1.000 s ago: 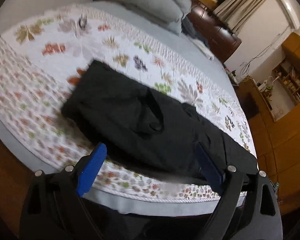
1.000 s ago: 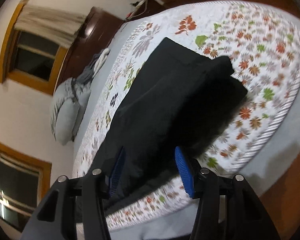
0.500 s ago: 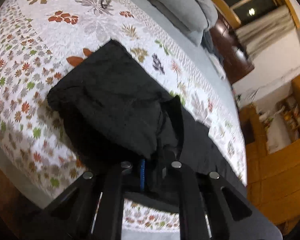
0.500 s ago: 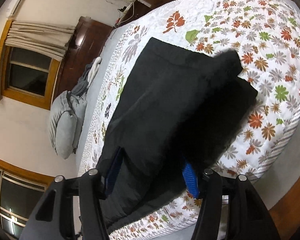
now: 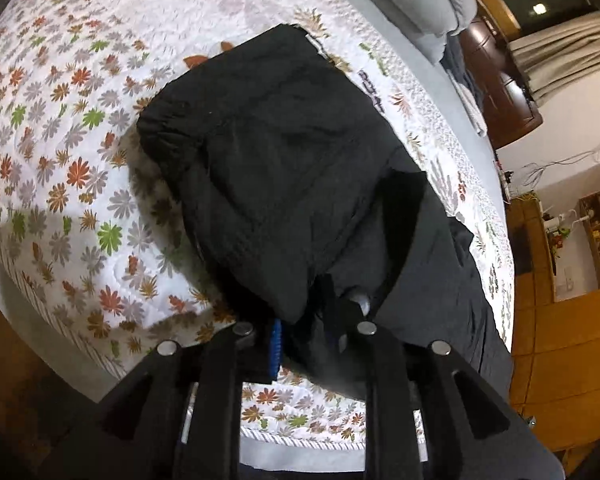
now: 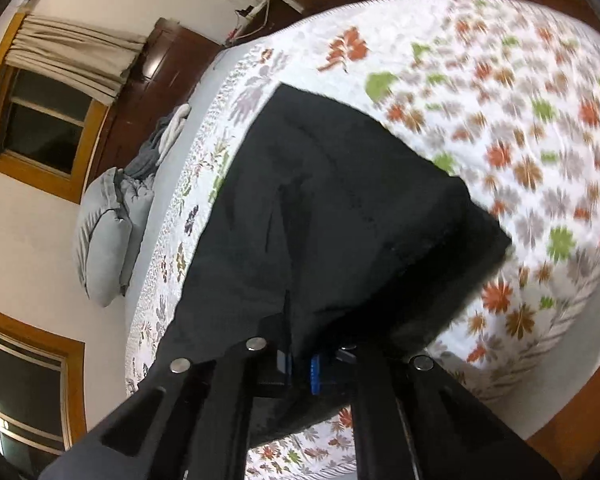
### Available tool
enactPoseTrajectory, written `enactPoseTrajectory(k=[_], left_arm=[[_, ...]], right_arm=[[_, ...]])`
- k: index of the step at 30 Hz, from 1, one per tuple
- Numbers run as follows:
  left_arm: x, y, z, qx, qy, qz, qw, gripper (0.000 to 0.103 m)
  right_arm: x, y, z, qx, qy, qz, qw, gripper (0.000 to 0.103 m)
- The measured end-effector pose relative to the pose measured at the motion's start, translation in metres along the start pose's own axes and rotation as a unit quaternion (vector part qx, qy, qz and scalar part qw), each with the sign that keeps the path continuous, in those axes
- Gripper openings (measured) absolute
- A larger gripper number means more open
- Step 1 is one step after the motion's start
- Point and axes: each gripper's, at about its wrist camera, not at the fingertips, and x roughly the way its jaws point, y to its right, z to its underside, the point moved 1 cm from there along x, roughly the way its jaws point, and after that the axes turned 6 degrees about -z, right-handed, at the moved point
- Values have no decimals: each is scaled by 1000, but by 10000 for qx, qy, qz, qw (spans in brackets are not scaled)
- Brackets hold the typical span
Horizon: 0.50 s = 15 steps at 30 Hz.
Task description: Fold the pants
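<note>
Both grippers are pinching the near edge of the black pants point(image 5: 284, 168), which are lying on the floral quilt point(image 5: 60, 168) of a bed.

Left gripper point(image 5: 300, 340): jaws narrow, closed on a bunched fold of the black fabric; cloth is bulging up and over the fingertips, and one blue pad point(image 5: 275, 344) is showing beside it. Judged a firm pinch, not a graze.

Right gripper point(image 6: 300, 360): jaws have just been closing, and black cloth is sitting between them. The blue pads point(image 6: 315, 372) are nearly meeting, with the fabric edge running into the slot. Reading this as gripped.

Why held so: the two pinch points are sitting along the same near edge, apart from one another. This looks like the set-up for lifting that edge and carrying it across the garment to make a fold; two grips would keep the edge straight instead of letting it sag in the middle.

Orientation: in the left wrist view the long axis is running from upper left toward the lower right, parallel to the near side of the bed. The wider, thicker end is lying at the left and looks already doubled over; the narrower part point(image 5: 460, 288) is trailing off to the right. Cannot tell waistband from hems with certainty.

In the right wrist view the same axis is running away from the camera toward a blunt far corner point(image 6: 488, 236). A grey pillow point(image 6: 104, 236) is lying at the head of the bed, well apart from the work.
</note>
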Motion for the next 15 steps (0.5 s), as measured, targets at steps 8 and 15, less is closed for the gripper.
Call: enactPoseTrajectory(k=[8, 15], left_arm=[[3, 12, -5, 81, -88, -211, 9997, 27], [-51, 33, 12, 944, 615, -652, 9915, 61]], right_arm=[[-13, 28, -4, 392, 49, -51, 9992, 23], [-84, 24, -17, -50, 825, 547, 9951, 33]])
